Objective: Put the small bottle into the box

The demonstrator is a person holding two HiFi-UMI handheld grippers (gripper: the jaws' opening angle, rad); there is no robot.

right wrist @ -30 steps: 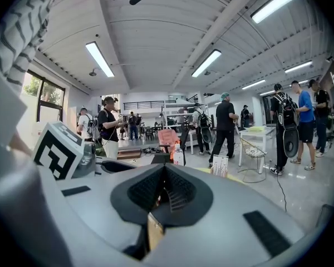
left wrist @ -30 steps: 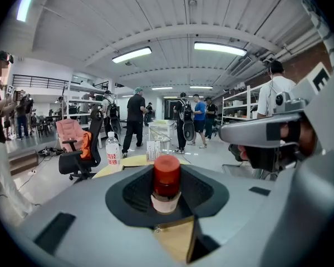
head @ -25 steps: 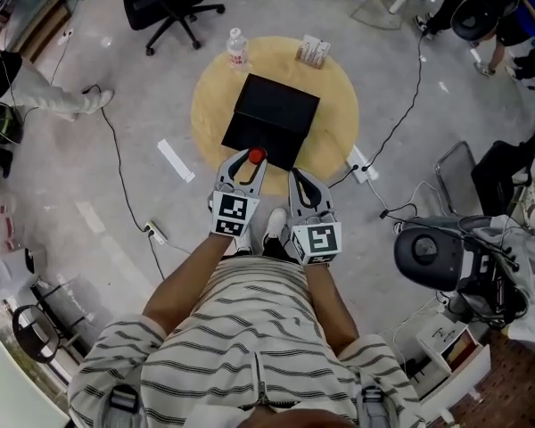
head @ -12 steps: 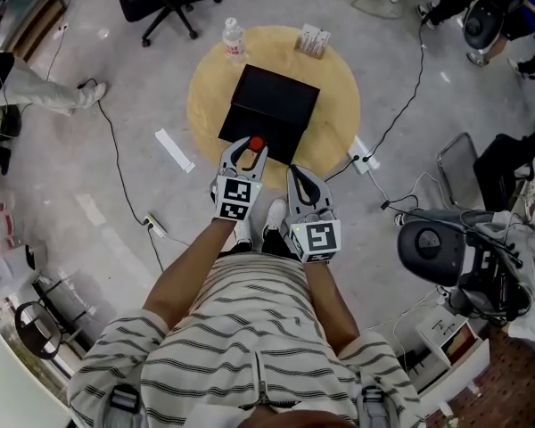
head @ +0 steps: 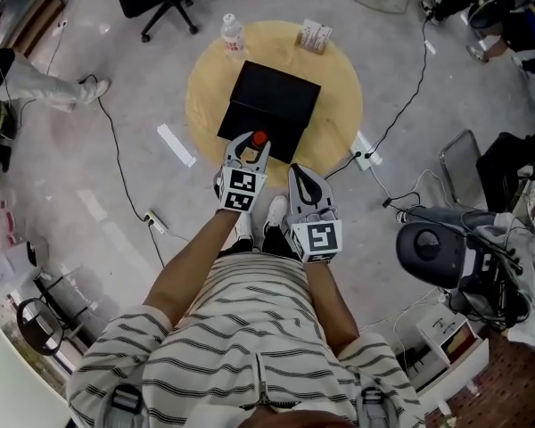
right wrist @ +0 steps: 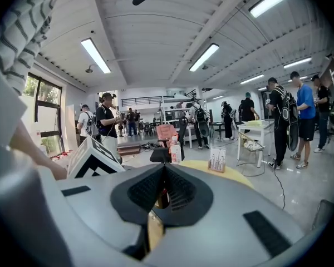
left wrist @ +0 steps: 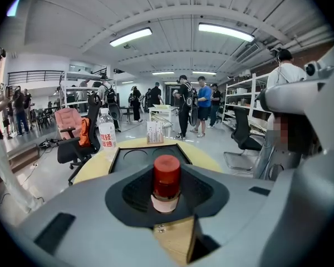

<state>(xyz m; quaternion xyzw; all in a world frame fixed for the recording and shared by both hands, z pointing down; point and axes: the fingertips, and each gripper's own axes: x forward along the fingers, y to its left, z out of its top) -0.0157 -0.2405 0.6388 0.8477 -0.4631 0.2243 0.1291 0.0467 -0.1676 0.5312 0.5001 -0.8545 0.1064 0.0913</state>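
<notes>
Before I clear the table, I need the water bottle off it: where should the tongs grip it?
The water bottle stands upright with the box close on its near side, so probably grip its labelled middle, level, from the left.

Left gripper [head: 251, 146] tight on small bottle [head: 259, 138]; right gripper [head: 300, 175] closed

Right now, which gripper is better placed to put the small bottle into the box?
Left. The left gripper has its jaws shut on the red-capped small bottle, right at the black box's near edge. The right gripper hangs beside it, further back, jaws together and empty.
</notes>
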